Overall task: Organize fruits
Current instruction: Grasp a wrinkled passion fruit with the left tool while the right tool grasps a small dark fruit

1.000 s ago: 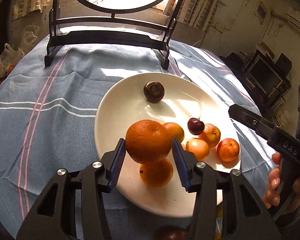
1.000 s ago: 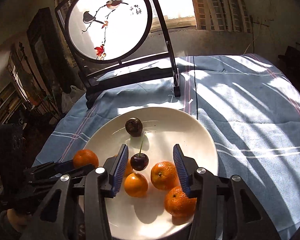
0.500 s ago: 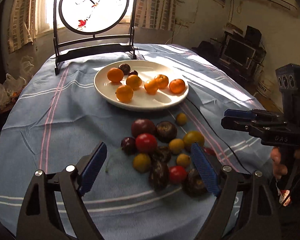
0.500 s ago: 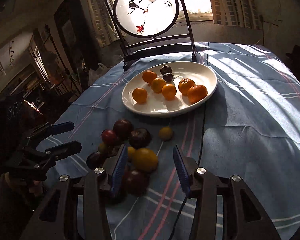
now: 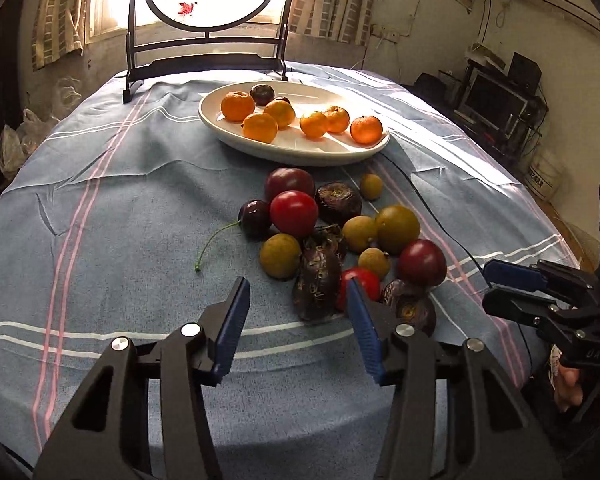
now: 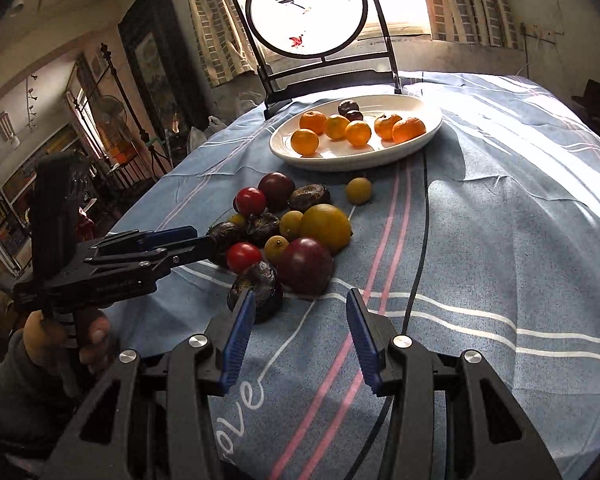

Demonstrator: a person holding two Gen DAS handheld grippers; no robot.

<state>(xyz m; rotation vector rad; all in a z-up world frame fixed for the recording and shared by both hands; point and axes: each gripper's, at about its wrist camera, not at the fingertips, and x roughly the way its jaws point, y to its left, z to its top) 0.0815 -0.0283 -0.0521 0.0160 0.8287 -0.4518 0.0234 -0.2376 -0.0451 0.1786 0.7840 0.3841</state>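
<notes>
Both grippers, left [image 5: 298, 328] and right [image 6: 300, 334], have pulled back from the plate [image 5: 300, 154], empty jaws apart; only the right view shows "ove" lettering [image 6: 240, 412].

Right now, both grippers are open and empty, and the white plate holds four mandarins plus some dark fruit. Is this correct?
Only the count is wrong: the white plate holds six mandarins, as the left wrist view shows. The left gripper and right gripper are open and empty.

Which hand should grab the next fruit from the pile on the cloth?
Probably left. The open left gripper points straight at the wrinkled dark fruit, its tips at the pile. The open right gripper sits off to the side.
</notes>
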